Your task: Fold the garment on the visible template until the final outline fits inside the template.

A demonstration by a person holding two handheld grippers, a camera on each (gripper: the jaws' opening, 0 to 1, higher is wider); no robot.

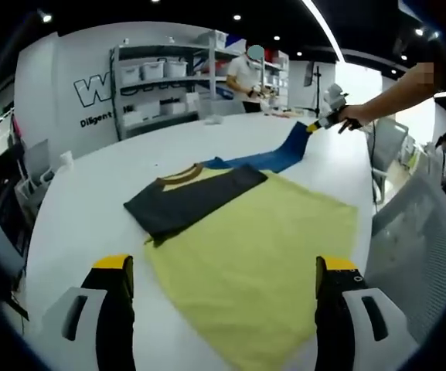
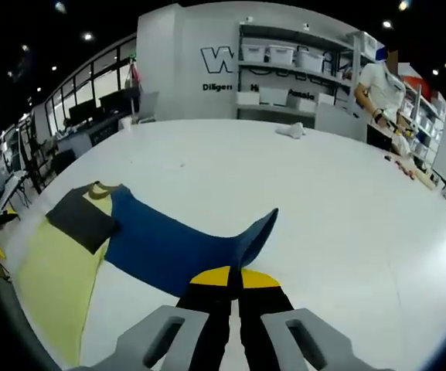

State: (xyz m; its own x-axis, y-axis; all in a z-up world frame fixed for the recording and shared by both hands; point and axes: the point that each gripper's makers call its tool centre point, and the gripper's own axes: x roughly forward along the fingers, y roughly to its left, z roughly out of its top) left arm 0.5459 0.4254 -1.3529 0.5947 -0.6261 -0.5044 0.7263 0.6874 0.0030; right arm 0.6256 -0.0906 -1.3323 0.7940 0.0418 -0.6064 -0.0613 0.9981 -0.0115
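A shirt lies spread on the white table (image 1: 83,201). Its yellow body (image 1: 261,255) sits under and ahead of my left gripper (image 1: 224,267), whose jaws stand wide open with nothing between them. The dark grey sleeve (image 1: 192,197) is folded across the chest below the collar. The blue sleeve (image 1: 273,157) stretches away to the far side, its end lifted off the table by my right gripper (image 1: 319,122). In the right gripper view the right gripper (image 2: 234,274) is shut on the tip of the blue sleeve (image 2: 176,247), with the grey sleeve (image 2: 83,216) and yellow body (image 2: 52,278) at left.
A grey mesh chair (image 1: 416,232) stands at the table's right edge. Shelves with white bins (image 1: 161,77) line the back wall, and a person (image 1: 246,73) works at a far bench. A small white object (image 2: 291,130) lies far across the table.
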